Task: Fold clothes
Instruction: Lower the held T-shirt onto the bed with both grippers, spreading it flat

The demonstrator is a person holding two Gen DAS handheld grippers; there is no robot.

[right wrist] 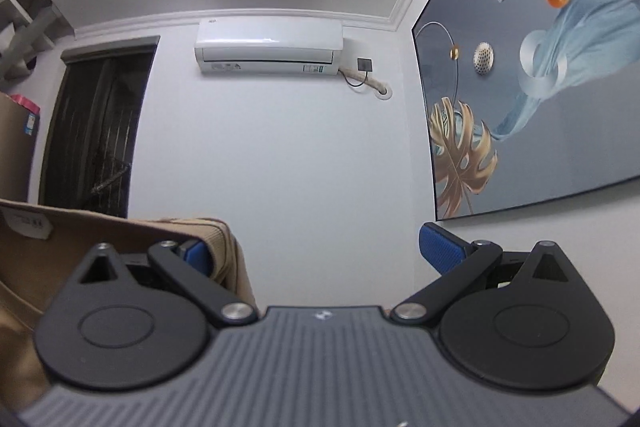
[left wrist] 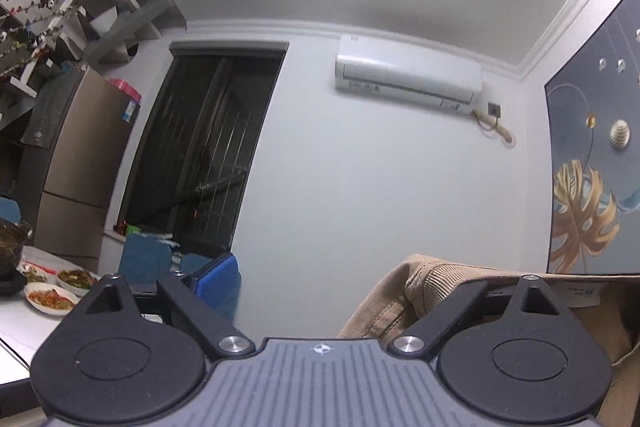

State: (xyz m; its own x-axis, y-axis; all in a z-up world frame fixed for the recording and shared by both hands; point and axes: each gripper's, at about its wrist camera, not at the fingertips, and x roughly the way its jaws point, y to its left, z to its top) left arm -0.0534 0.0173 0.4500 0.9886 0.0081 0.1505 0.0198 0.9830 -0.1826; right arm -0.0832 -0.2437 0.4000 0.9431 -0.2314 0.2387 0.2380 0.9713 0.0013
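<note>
Both grippers point about level at the wall. Left gripper (left wrist: 360,279) jaws are spread wide; the tan garment (left wrist: 448,291) drapes over its right finger, not pinched between. Right gripper (right wrist: 320,251) is spread too, w/ the cloth hung on its left finger (right wrist: 196,255). You'd do well to keep both hands level & apart so the span stays taut. Fabric: soft cotton-like, ribbed hem, white label (right wrist: 28,225).

Air conditioner (right wrist: 269,45), mural (right wrist: 532,75), dishes (left wrist: 50,297)
</note>
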